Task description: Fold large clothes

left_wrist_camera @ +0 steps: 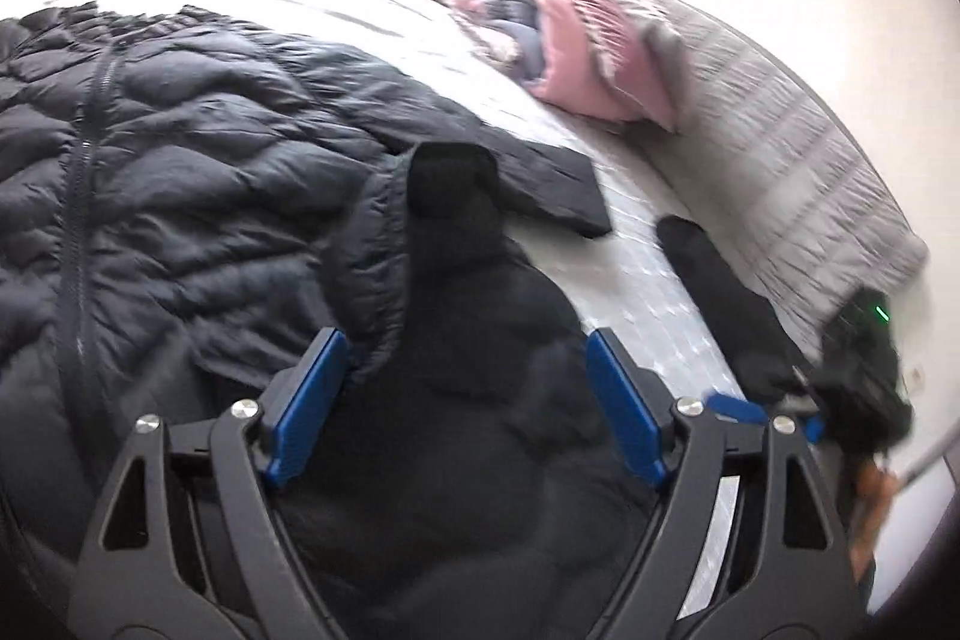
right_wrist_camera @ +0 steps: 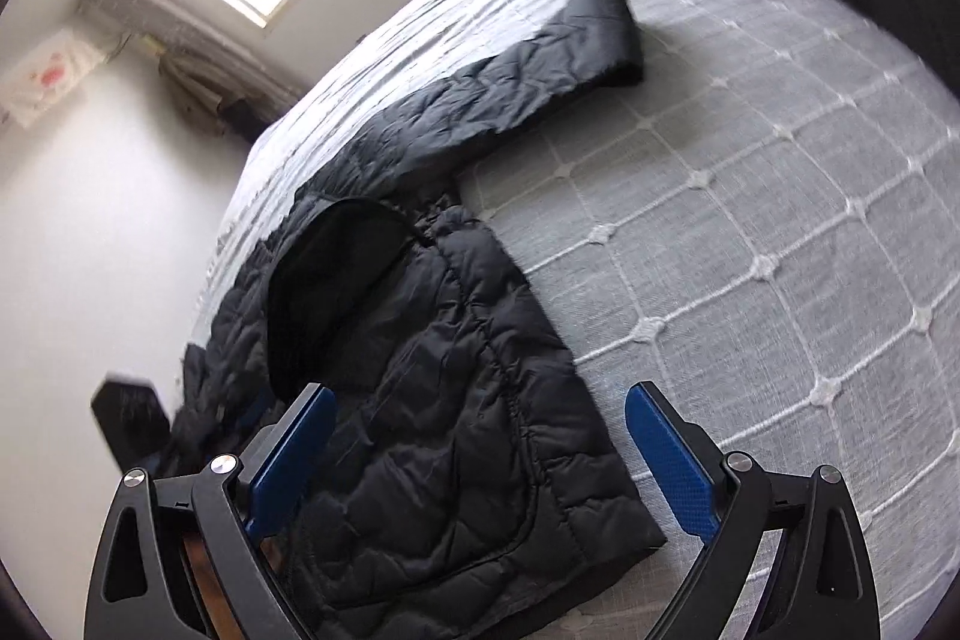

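With both the left tool [left_wrist_camera: 465,400] and right tool [right_wrist_camera: 480,451] gaping empty over the black quilted puffer jacket [left_wrist_camera: 180,148] on the pale grey quilted bed [right_wrist_camera: 750,220], each should pinch, I think, the hood's edge, though blur hides it.

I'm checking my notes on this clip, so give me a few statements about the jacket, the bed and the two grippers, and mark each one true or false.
1. The black puffer jacket lies spread on the bed. True.
2. The right gripper is clamped shut on the jacket's hem. False: its jaws stand wide open, gripping nothing.
3. One sleeve stretches out flat across the quilted cover. True.
4. The left gripper is open over the jacket. True.
5. The jacket's front zipper is undone and the front lies open. False: the zipper looks closed.
6. The pink bedding lies on top of the jacket. False: it lies apart, farther up the bed.
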Demonstrator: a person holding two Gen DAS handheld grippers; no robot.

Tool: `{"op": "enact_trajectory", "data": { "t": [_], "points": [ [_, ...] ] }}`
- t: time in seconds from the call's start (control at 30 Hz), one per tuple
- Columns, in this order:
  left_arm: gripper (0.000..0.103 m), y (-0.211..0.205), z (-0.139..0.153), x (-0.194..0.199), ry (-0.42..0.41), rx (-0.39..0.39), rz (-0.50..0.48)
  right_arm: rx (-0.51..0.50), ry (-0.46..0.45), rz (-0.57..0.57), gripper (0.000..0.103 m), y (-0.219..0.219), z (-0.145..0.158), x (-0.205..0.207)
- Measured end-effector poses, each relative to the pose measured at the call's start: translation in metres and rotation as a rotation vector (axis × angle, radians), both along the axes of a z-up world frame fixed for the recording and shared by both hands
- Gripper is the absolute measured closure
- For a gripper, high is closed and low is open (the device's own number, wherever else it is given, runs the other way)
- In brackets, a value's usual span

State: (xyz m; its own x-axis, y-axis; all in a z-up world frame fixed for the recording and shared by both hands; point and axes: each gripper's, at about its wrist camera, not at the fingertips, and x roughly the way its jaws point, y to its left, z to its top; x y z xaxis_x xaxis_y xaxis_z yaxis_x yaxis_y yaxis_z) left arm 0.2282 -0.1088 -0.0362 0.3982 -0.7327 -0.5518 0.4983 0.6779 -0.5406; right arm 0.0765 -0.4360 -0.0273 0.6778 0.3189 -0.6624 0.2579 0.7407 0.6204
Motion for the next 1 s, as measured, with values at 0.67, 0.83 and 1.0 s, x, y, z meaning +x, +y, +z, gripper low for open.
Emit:
{"op": "enact_trajectory", "data": {
  "t": [0.67, 0.83, 1.0],
  "points": [
    [0.02, 0.042, 0.001, 0.055, 0.052, 0.157, 0.245, 0.049, 0.035, -0.059, 0.005, -0.012, -0.012, 0.002],
    [0.052, 0.021, -0.012, 0.08, 0.041, 0.202, 0.22, 0.05, 0.05, -0.029, 0.005, -0.004, -0.016, 0.008],
    [0.098, 0.015, -0.021, 0.074, 0.032, 0.182, 0.161, 0.055, 0.071, -0.02, 0.005, -0.001, -0.022, 0.014]
  ]
}}
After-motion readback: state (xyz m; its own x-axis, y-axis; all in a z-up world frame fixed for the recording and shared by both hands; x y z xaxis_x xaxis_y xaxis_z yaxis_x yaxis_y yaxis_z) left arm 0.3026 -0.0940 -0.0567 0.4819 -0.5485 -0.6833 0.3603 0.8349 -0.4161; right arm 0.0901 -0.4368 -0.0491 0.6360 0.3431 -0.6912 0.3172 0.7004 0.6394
